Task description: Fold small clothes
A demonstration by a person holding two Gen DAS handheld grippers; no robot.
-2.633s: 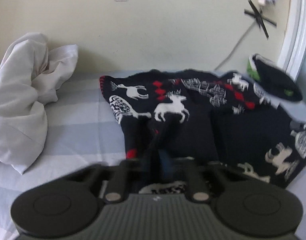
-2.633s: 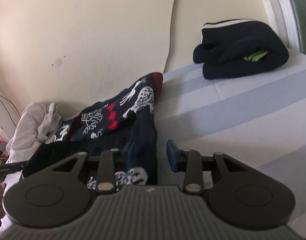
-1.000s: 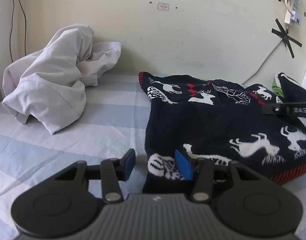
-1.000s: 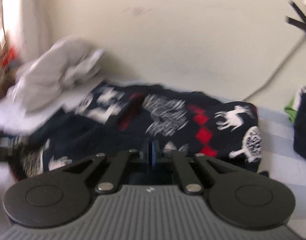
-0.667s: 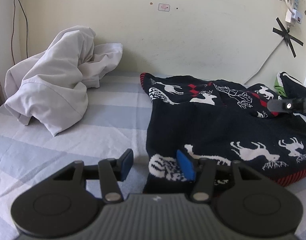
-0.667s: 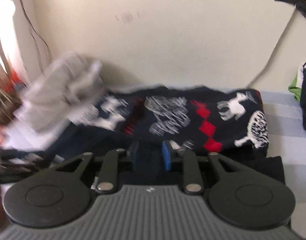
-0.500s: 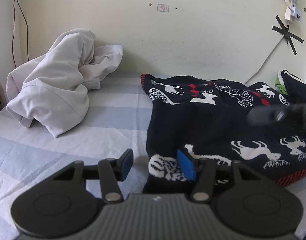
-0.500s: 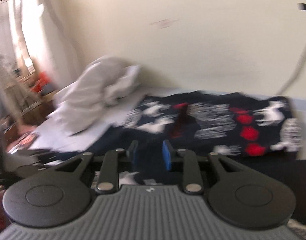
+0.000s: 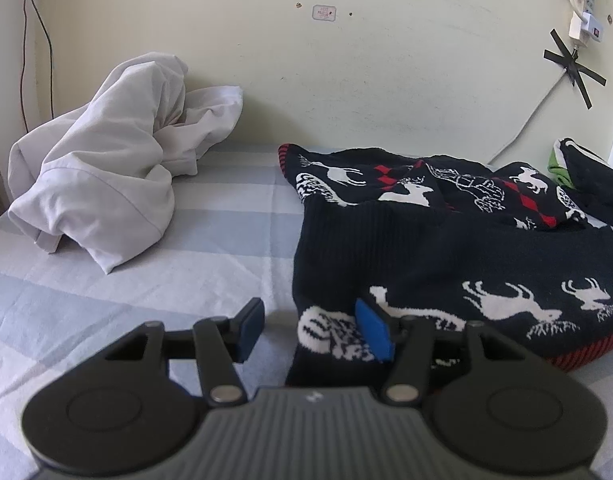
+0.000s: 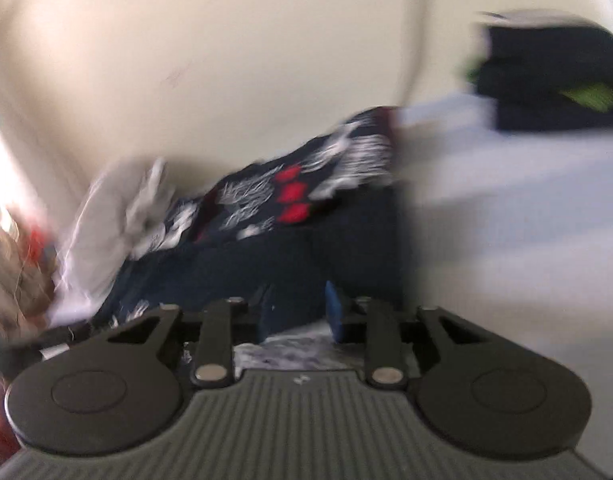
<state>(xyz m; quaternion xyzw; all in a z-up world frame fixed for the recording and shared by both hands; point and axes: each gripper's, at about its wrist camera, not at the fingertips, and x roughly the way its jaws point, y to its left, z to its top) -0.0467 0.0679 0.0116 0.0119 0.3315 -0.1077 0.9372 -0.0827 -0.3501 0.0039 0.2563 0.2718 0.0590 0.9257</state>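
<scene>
- Sweater (image 9: 446,248), dark with reindeer print, lies on the striped bed (image 9: 210,240), already folded over itself; long axis runs left to right across the left view.
- Left gripper (image 9: 312,330): jaws apart, not clamping. Sweater's near-left corner sits between them, against the right pad, left pad clear of it.
- Right gripper (image 10: 298,312): frame badly blurred. Jaws partly apart and closing, dark sweater fabric (image 10: 290,256) in the gap; can't see pads pressing on it.
- Sweater spreads ahead and to the right of the left gripper, ahead and to the left of the right one.
- Left is nearer a clean corner; likely next fold starts there.
- White garment (image 9: 106,168) heaped well to the left, another dark item (image 9: 586,178) at far right, touching the sweater.
</scene>
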